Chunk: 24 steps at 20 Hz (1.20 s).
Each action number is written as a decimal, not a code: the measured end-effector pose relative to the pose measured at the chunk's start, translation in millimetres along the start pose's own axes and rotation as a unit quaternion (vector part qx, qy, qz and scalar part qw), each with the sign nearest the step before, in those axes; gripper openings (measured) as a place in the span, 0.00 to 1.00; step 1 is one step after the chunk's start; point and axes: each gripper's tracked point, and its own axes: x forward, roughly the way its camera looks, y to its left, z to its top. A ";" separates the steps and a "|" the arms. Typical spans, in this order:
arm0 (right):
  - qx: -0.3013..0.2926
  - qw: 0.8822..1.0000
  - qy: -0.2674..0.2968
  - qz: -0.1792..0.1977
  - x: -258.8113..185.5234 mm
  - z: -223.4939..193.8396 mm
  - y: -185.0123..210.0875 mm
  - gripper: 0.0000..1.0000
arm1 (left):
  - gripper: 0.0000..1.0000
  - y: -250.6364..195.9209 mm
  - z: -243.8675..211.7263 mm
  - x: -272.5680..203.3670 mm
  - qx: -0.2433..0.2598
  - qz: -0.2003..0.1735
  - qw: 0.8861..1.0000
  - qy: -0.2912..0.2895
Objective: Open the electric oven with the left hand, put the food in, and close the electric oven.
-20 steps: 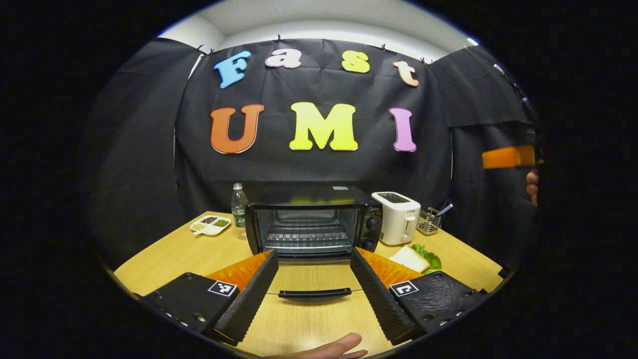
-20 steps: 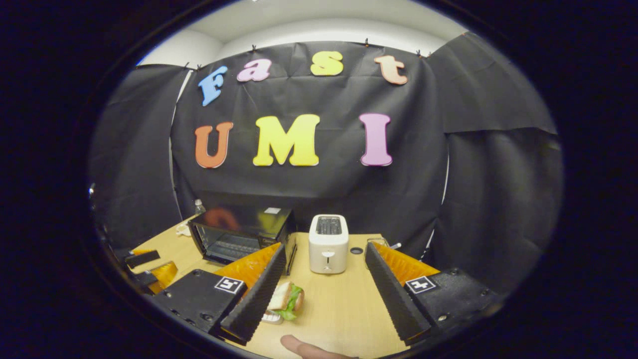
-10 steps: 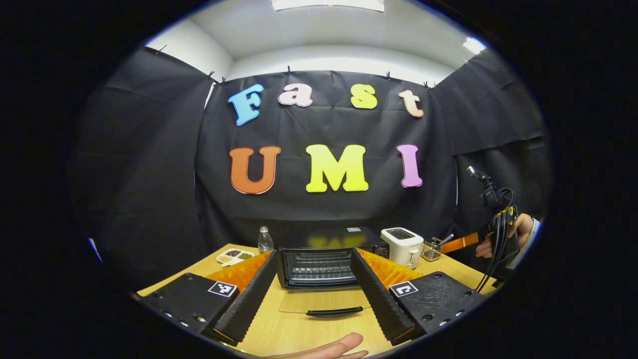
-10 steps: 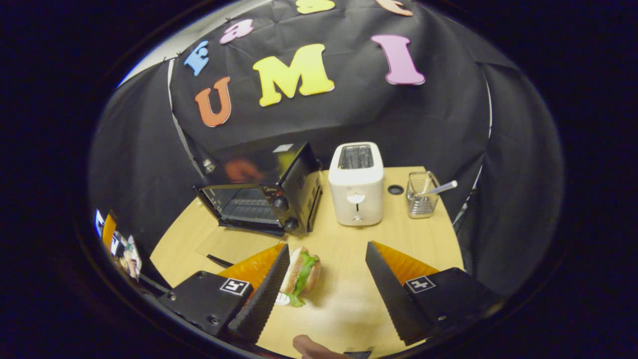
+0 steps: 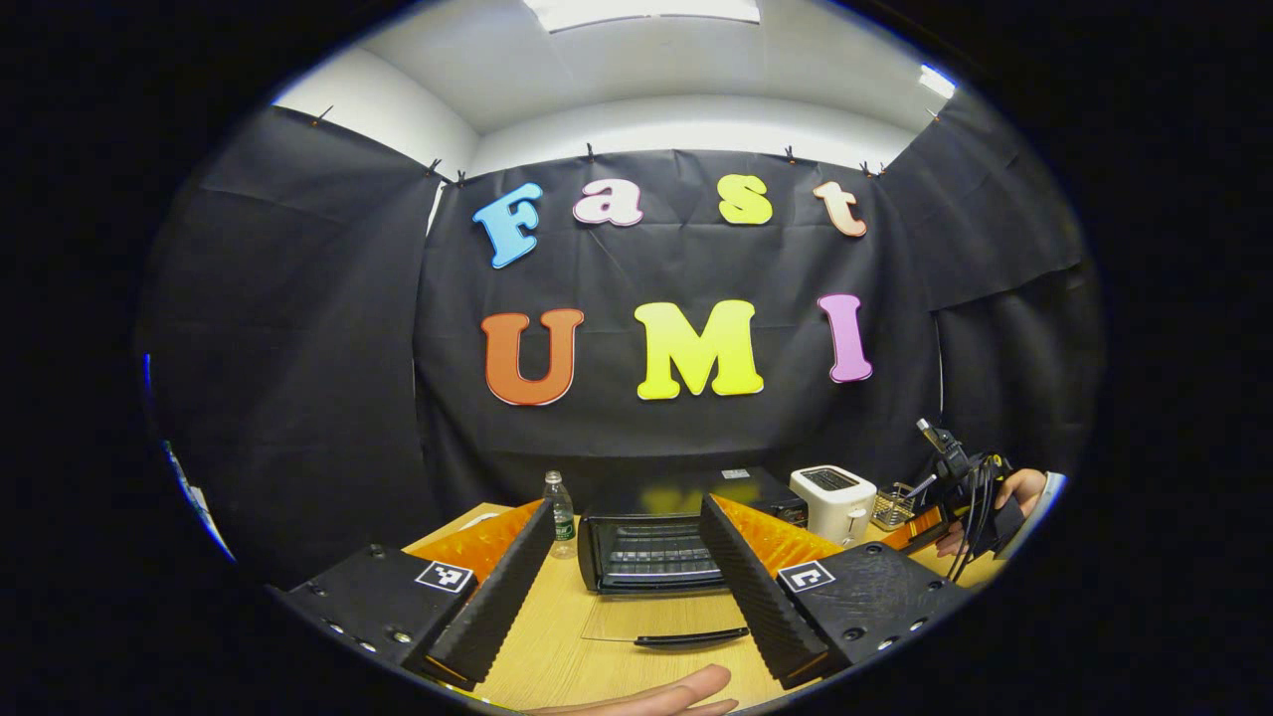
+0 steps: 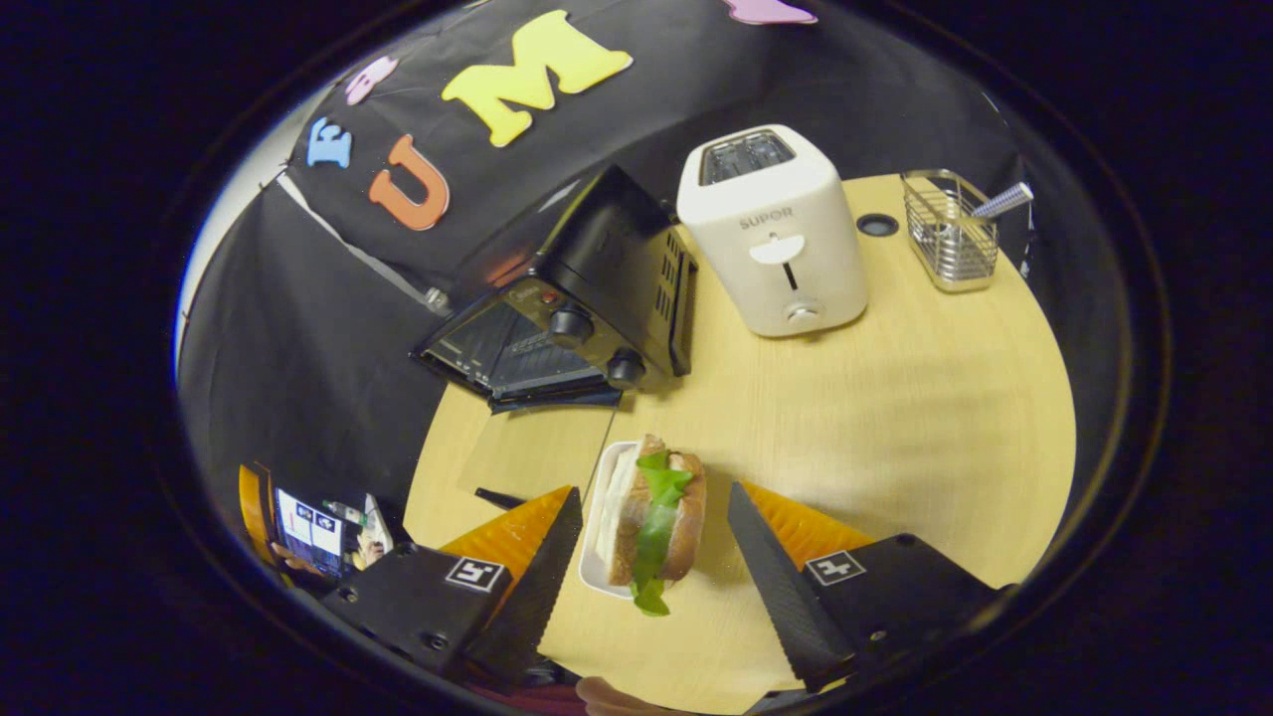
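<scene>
The black electric oven (image 5: 651, 552) stands on the wooden table with its glass door (image 5: 666, 619) folded down flat, handle toward me. My left gripper (image 5: 622, 597) hangs open some way in front of the door, holding nothing. In the right gripper view the oven (image 6: 587, 288) sits at upper left with its door down. A sandwich (image 6: 656, 517) with lettuce rests on a small white dish (image 6: 595, 542). My right gripper (image 6: 651, 587) is open above it, one finger on each side, neither touching. The right gripper (image 5: 940, 512), in a hand, also appears far right in the left gripper view.
A white toaster (image 6: 776, 234) stands right of the oven, with a wire basket (image 6: 950, 234) holding a utensil beyond it. A water bottle (image 5: 560, 507) stands left of the oven. Bare table (image 6: 895, 418) lies right of the sandwich.
My left gripper has drawn back from the open oven and tilted upward. My right gripper has tipped down and come in over the sandwich, which now lies between its fingers.
</scene>
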 end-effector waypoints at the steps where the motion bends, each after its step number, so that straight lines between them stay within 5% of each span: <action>1: 0.013 1.000 0.004 0.005 6.0 0.9 -3.6 0.94 | 0.95 -1.2 0.0 -0.1 0.000 0.000 1.000 -0.001; 4: 0.057 0.997 0.039 0.030 25.3 -4.7 -5.8 0.90 | 0.95 -1.1 -7.2 5.2 0.000 0.001 1.000 0.007; 5: 0.073 0.995 0.055 0.043 28.7 -10.2 -3.2 1.00 | 0.95 1.6 -10.7 5.8 -0.001 0.006 1.000 0.012; 6: 0.084 0.992 0.069 0.057 33.1 -13.6 0.3 0.85 | 0.96 4.8 -12.0 6.4 -0.002 0.012 1.000 0.015; 9: 0.099 0.988 0.086 0.076 40.6 -20.6 4.3 0.71 | 0.96 10.3 -17.7 8.6 -0.006 0.019 1.000 0.022; 11: 0.094 0.989 0.088 0.076 38.5 -21.7 5.3 0.45 | 0.96 9.4 -19.8 7.4 -0.010 0.017 0.999 0.026; 12: 0.097 0.989 0.085 0.071 36.9 -21.2 5.3 0.50 | 0.96 9.6 -20.9 7.8 -0.011 0.017 0.999 0.026; 15: 0.097 0.991 0.073 0.063 28.5 -20.9 9.3 0.41 | 0.96 11.0 -21.9 4.1 -0.013 0.013 1.000 0.026; 16: 0.096 0.991 0.064 0.062 23.7 -19.5 11.2 0.31 | 0.96 9.9 -21.9 2.1 -0.014 0.009 1.000 0.024; 17: 0.094 0.992 0.054 0.059 18.0 -18.8 12.5 0.40 | 0.96 8.3 -20.9 -0.9 -0.011 0.003 1.000 0.024; 24: 0.156 0.982 -0.031 0.099 -8.7 -23.1 38.3 0.39 | 0.96 17.3 -10.7 -18.7 -0.031 -0.018 0.999 0.003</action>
